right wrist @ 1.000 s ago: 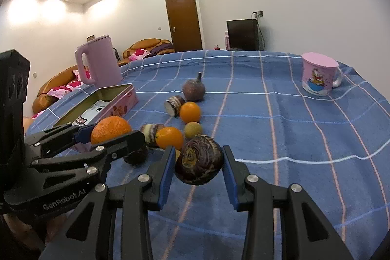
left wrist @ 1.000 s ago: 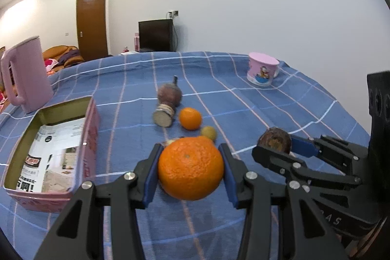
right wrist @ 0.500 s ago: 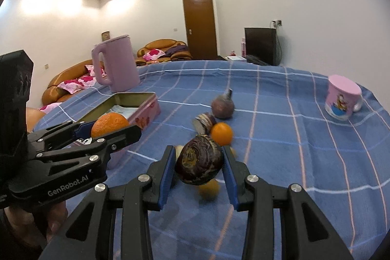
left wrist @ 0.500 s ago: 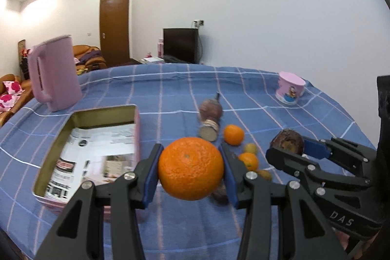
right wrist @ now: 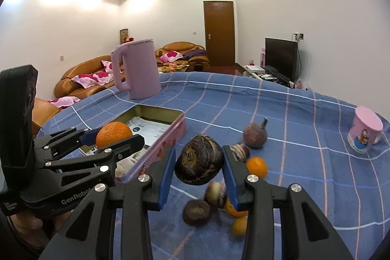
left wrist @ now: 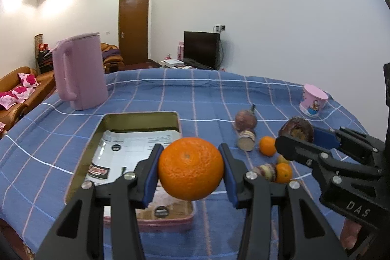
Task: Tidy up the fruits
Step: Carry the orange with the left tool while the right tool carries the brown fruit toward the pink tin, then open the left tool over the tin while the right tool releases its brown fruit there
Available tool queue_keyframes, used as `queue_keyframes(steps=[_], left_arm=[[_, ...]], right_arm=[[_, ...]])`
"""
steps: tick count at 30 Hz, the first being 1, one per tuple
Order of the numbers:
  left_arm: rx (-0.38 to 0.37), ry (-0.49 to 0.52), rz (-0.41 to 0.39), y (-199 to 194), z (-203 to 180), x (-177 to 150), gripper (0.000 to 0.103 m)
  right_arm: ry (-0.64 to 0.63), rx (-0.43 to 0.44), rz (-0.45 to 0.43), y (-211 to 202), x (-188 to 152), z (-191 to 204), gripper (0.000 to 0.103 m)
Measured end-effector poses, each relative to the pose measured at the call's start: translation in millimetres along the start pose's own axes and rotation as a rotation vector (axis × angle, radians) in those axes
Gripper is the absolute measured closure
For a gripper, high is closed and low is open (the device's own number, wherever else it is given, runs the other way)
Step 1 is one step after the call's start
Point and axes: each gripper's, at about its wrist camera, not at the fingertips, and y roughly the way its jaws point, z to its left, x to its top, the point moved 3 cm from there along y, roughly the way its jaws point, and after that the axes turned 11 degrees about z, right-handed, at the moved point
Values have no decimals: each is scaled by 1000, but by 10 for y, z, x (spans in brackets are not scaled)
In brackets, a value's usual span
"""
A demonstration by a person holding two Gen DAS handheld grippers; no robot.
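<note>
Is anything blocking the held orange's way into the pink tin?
Nothing visible does. The left gripper holds the orange by the open pink tin, which holds only printed paper.

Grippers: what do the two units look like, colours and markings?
Both are black linkage frames with silver screws and blue finger pads. The left gripper body reads "GenRobot", partly hidden; the right gripper body reads "DAS". No cables or sleeves visible.

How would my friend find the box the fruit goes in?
Look on the blue checked cloth beside the tall pink jug. The box is the open pink tin in front of it, flat and rectangular, with printed paper inside, unlike the round fruit nearby.
</note>
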Motion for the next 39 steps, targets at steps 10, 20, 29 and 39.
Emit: queue_keyframes(steps=[10,20,29,39], left_arm=[[39,-29,6,41,241,49,56],[81,-50,25,173,523,131,56],[125,-77,60,334,881,190,56],[137,-84,82,411,1042,153,56]], right_arm=[[-48,28,5,156,206,204,63],[-90,65,34,393,363,426,63],[-124,103,94,843,451,682,63],[-140,112,134,1086,428,813,63]])
